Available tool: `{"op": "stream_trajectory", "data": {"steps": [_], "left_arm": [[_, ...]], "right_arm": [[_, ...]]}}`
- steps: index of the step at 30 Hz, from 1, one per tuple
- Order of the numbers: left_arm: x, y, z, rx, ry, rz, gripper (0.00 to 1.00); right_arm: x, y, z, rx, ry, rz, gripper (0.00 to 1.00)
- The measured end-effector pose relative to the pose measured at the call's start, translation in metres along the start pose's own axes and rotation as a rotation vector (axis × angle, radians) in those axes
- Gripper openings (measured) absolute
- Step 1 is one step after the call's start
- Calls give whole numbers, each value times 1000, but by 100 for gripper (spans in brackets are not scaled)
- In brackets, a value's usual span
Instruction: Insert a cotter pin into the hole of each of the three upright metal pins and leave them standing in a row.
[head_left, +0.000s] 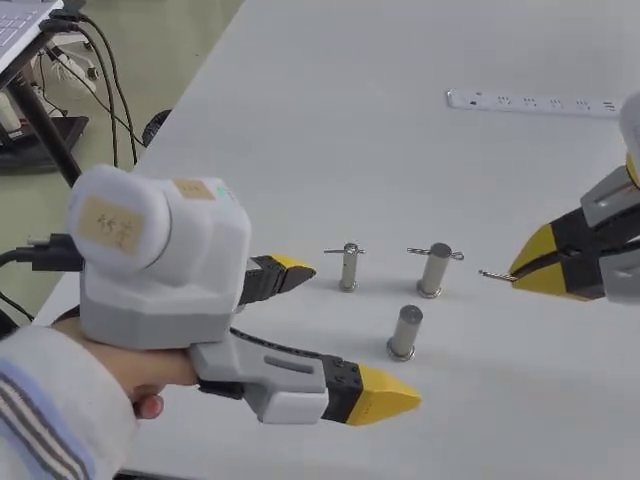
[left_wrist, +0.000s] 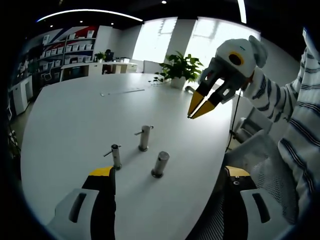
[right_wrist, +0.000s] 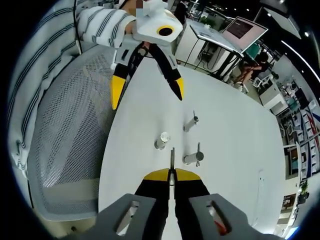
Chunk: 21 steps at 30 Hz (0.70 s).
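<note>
Three upright metal pins stand on the white table (head_left: 330, 130). The far left pin (head_left: 349, 267) and the far right pin (head_left: 434, 270) each carry a cotter pin through the top. The near pin (head_left: 404, 332) has none in it. My left gripper (head_left: 350, 335) is open, its yellow-tipped jaws wide apart just left of the pins. My right gripper (head_left: 520, 275) is shut on a cotter pin (head_left: 495, 275), which sticks out toward the far right pin. In the right gripper view the held cotter pin (right_wrist: 172, 161) points at the near pin (right_wrist: 161, 140).
A white power strip (head_left: 530, 102) lies at the far right of the table. Cables and a stand (head_left: 50, 110) are on the floor beyond the table's left edge. A mesh chair (right_wrist: 65, 130) stands beside the table.
</note>
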<state>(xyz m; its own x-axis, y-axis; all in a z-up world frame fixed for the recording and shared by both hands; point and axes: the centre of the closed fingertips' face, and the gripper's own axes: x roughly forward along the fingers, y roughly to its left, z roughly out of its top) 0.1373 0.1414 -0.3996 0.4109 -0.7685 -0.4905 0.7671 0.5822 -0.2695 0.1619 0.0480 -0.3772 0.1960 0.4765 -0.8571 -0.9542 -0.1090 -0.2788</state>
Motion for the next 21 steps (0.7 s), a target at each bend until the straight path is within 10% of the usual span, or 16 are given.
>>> {"op": "stream_trajectory", "data": {"steps": [21], "left_arm": [[3,3,13,-43,-33,-4,80]], "right_arm": [[5,-2,3,20,-26,-90,0]]}}
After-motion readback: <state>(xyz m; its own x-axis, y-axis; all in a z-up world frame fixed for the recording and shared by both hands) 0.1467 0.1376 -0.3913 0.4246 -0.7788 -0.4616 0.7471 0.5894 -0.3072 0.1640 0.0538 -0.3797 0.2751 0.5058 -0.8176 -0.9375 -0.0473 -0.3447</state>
